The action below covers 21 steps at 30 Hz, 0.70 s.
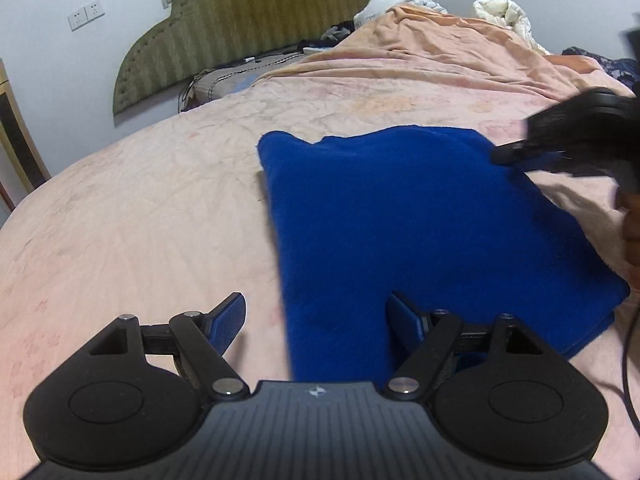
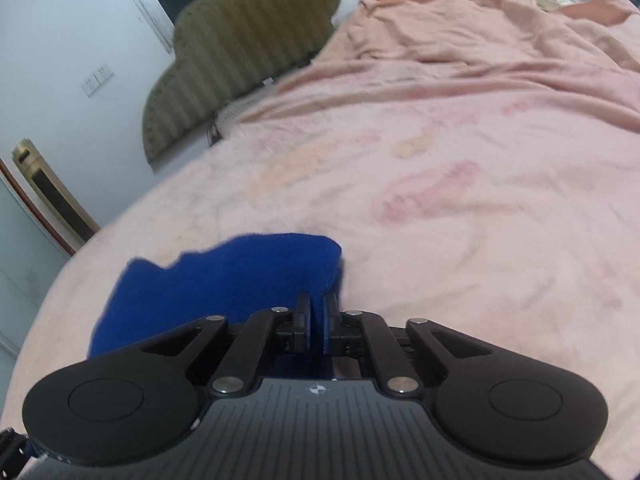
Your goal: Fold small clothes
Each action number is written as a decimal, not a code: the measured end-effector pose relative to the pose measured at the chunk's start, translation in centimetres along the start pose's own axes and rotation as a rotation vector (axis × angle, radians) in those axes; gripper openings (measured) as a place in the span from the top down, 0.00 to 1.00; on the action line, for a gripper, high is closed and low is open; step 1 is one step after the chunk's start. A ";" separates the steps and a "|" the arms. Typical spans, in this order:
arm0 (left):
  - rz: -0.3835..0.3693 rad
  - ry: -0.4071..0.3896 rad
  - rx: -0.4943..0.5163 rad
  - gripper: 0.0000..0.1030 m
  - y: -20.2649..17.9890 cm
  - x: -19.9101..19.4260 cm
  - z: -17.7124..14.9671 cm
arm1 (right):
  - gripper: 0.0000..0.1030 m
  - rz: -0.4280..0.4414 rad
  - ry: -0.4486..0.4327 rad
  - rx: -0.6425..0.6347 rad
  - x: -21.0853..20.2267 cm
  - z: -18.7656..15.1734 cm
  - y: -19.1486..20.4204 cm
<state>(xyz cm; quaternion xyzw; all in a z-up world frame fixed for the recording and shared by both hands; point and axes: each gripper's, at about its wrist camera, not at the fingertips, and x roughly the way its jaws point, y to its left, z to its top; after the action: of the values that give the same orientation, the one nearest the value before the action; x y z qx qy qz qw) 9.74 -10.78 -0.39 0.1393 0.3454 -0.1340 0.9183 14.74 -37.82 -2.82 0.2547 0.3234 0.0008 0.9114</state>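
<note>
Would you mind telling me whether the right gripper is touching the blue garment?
Touching. In the right wrist view, the right gripper has its fingers closed on a fold of the blue garment, with blue cloth pinched between them.

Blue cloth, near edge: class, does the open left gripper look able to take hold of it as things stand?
Probably yes. The left gripper is open, its fingers either side of the blue cloth edge, nothing between; the right gripper pinches the far corner.

Bare pink bedsheet (image 1: 132, 208) lies left of the blue garment (image 1: 400, 220). A rumpled orange blanket (image 2: 460, 32) rises beyond.
</note>
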 end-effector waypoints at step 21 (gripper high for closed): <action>-0.013 -0.047 -0.072 0.22 3.7 -3.2 -1.8 | 0.72 0.100 0.036 -0.037 -11.6 -8.8 -0.4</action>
<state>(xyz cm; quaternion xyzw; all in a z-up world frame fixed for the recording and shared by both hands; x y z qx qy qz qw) 7.65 -6.31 1.05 0.1006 0.3293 -0.1308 0.9297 0.29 -36.03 -2.04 0.2537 0.3264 0.0570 0.9088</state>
